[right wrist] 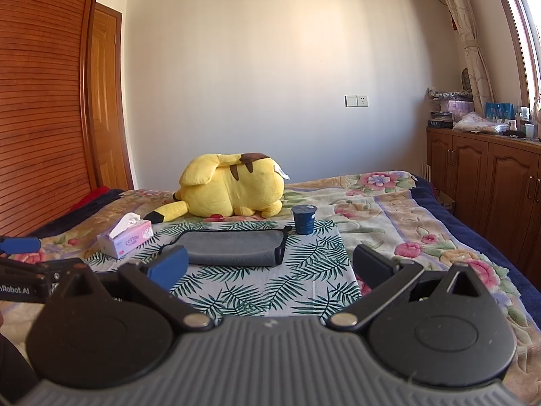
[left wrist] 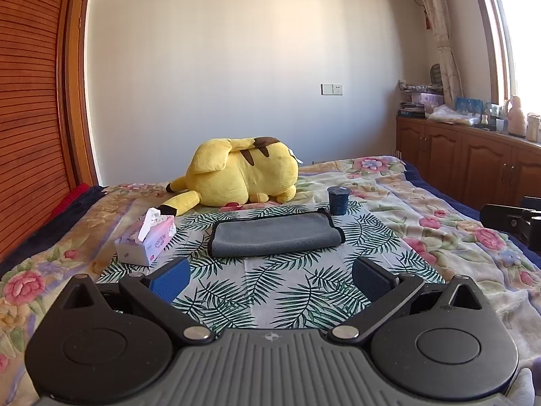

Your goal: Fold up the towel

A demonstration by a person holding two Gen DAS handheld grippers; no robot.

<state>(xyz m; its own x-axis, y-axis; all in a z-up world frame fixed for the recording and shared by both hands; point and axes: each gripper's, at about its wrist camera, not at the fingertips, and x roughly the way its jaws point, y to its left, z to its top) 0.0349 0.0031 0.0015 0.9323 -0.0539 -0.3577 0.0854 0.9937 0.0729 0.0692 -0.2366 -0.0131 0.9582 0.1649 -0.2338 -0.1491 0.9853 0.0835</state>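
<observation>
A grey towel [left wrist: 274, 235] with black edging lies folded in half on a leaf-print cloth [left wrist: 270, 291] on the bed. It also shows in the right wrist view [right wrist: 233, 247]. My left gripper [left wrist: 270, 279] is open and empty, hovering short of the towel's near edge. My right gripper [right wrist: 270, 265] is open and empty, near the towel's near right side. The right gripper's body shows at the right edge of the left wrist view [left wrist: 514, 223]. The left gripper's body shows at the left edge of the right wrist view [right wrist: 23, 270].
A pink tissue box [left wrist: 146, 241] sits left of the towel. A dark blue cup [left wrist: 338, 200] stands at its far right corner. A yellow plush toy [left wrist: 240, 177] lies behind. A floral blanket [left wrist: 439, 223] covers the bed. Wooden cabinets [left wrist: 473, 159] stand right, a wardrobe [left wrist: 30, 118] left.
</observation>
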